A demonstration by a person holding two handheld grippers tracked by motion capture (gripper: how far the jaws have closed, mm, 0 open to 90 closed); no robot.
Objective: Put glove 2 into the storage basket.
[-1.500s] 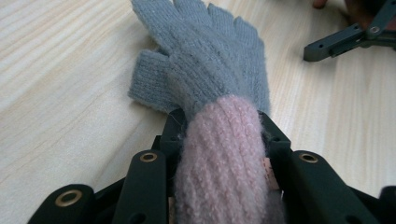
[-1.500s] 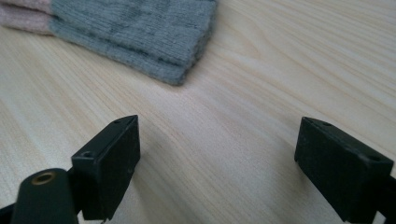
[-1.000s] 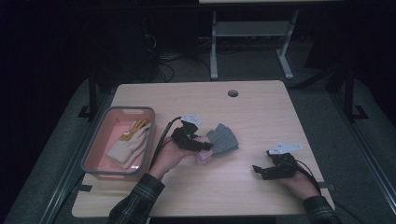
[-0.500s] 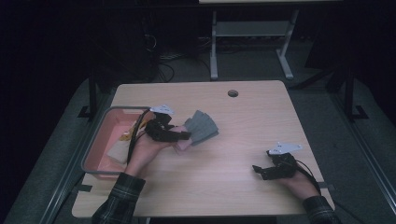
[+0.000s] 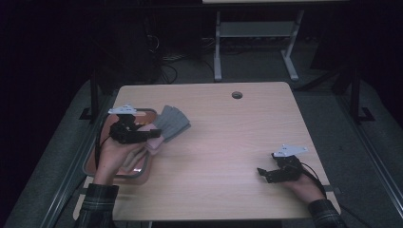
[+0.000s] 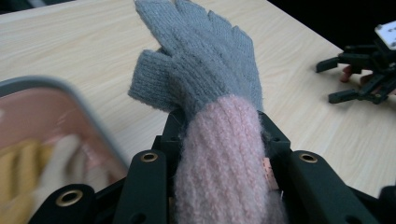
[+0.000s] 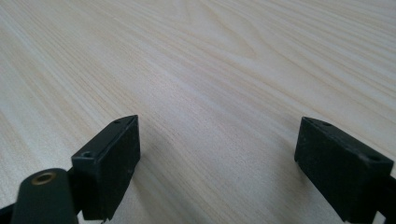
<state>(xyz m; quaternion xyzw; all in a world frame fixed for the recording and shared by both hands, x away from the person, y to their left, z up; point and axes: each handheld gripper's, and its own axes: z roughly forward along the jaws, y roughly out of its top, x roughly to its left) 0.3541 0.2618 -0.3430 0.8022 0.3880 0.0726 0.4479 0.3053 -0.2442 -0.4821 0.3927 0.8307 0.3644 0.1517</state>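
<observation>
A grey knitted glove (image 5: 173, 122) with a pink cuff (image 6: 219, 154) hangs off the table in my left gripper (image 5: 155, 135), whose jaws are shut on the cuff. Its grey fingers (image 6: 201, 65) point away from the jaws, toward the table's middle. The gripper hovers over the right rim of a pink tray (image 5: 142, 170) at the table's left edge. My right gripper (image 5: 264, 174) rests near the front right of the table, and its jaws stand open with only bare wood between them (image 7: 219, 158).
The tray (image 6: 70, 88) holds pale yellow and white gloves (image 6: 42, 163), blurred in the left gripper view. A round cable hole (image 5: 236, 95) sits at the back of the wooden table (image 5: 237, 142). Dark floor and a white stand lie behind.
My left gripper has carried the glove to the left and a little upward, from the table's middle to the tray's edge. The right gripper has stayed put.
</observation>
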